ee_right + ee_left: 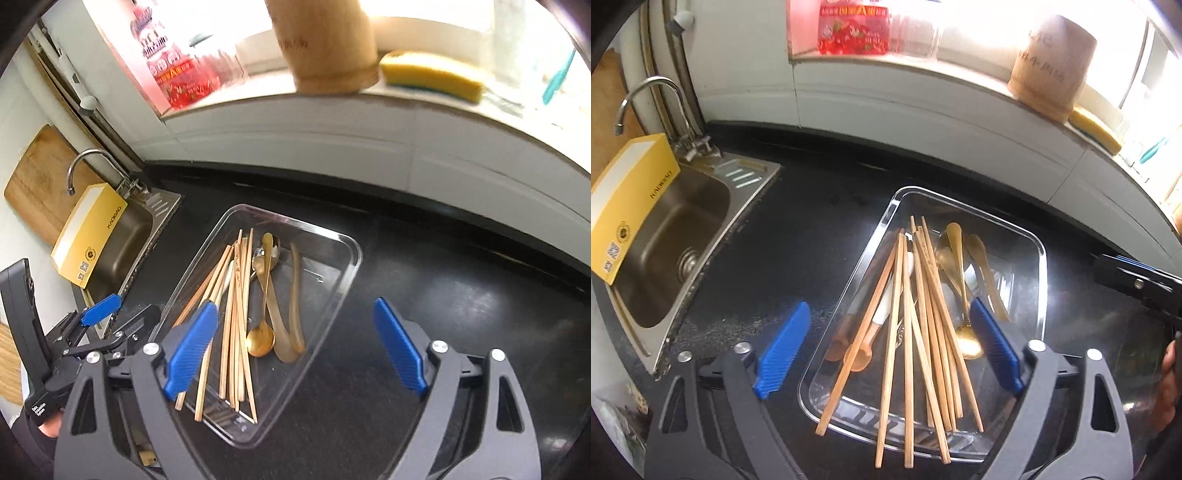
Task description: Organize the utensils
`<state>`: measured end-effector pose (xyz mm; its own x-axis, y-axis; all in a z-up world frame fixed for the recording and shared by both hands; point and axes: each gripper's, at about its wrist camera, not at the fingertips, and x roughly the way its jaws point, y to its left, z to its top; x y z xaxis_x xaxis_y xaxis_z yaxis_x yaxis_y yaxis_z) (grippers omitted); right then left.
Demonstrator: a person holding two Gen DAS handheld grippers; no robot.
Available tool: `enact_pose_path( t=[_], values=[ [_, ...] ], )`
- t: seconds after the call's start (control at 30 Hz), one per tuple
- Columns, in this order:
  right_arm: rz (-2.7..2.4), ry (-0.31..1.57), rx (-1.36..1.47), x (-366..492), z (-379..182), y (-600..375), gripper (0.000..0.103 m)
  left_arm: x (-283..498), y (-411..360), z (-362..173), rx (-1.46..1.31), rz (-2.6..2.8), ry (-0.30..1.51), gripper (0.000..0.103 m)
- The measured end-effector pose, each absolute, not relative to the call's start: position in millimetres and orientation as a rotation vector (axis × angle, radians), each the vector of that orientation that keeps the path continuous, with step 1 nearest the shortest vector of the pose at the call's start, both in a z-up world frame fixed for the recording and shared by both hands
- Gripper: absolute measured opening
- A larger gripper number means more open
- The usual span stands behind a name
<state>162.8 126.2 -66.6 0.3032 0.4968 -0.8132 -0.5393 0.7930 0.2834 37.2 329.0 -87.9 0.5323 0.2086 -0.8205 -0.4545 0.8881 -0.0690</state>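
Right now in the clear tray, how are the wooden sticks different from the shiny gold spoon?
The chopsticks are pale wood; the gold spoon is shiny metal. The chopsticks are straight and thin all along; the gold spoon widens into a round bowl at its near end. There are many chopsticks, crisscrossed in a pile; I see one bright gold spoon among duller ones. Both lie flat in the clear tray, and neither gripper is holding them.
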Motion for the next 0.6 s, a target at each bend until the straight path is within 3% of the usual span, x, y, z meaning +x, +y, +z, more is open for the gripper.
enact_pose_path(
  t=[0.33,0.6],
  values=[
    [0.589,0.951,-0.064,114,-29,60,0.088,8,280,-58,-0.225,0.364,0.898,0.091],
    [0.361,0.914,-0.075,79,-20,-48,0.095,7,200,-48,-0.184,0.253,0.905,0.094]
  ],
)
